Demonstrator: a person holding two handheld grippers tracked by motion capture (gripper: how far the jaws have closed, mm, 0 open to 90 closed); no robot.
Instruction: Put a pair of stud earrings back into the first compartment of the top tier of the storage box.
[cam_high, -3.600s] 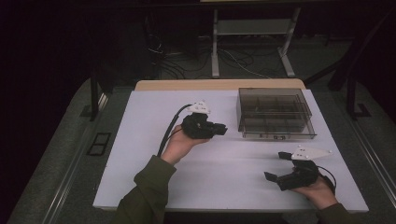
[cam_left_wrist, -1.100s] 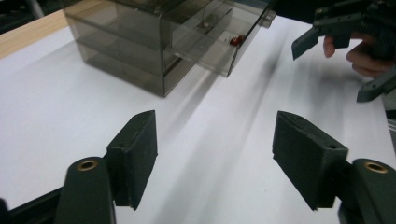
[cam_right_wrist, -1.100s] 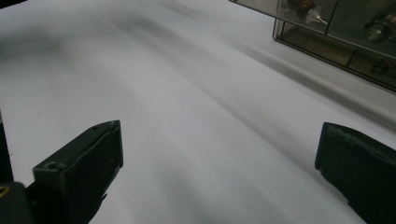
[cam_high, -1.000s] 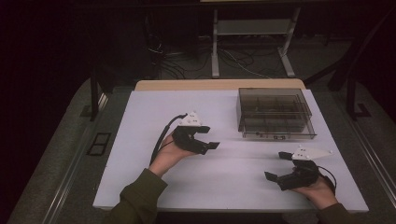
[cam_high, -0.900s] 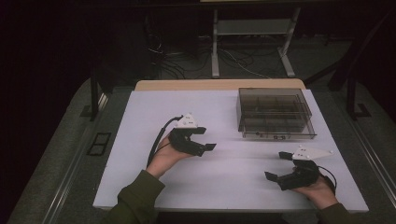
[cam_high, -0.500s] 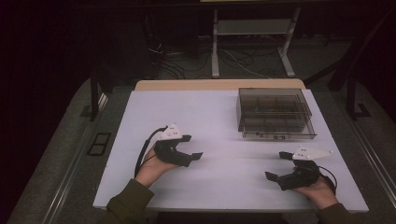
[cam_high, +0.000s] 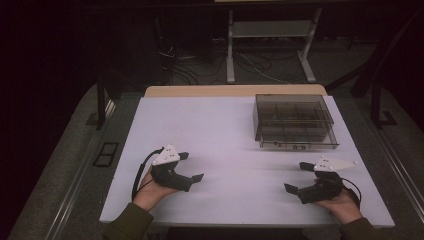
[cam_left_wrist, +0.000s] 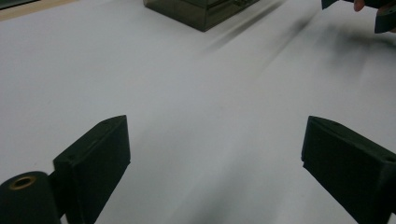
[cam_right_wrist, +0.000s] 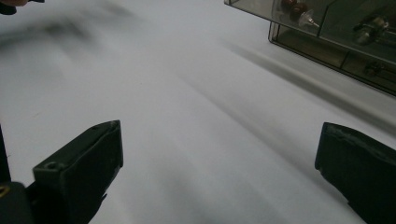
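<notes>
We're resting both grippers low near the table's (cam_high: 225, 125) front edge, well apart from the box (cam_high: 294, 121). Left gripper (cam_high: 191, 167) jaws have just been opening, nothing btwn them; right gripper (cam_high: 299, 177) is gaping, empty too. Box is sitting at far right, smoky clear plastic w/ compartments holding small bits, so work on it is looking wrapped up.

Small items inside the clear box (cam_right_wrist: 327, 28) blur beyond telling; box cut off at the top edge.

The room is dark; light falls on the white desk (cam_high: 235, 130). Close-up views look blurry, with soft gray shadows.
</notes>
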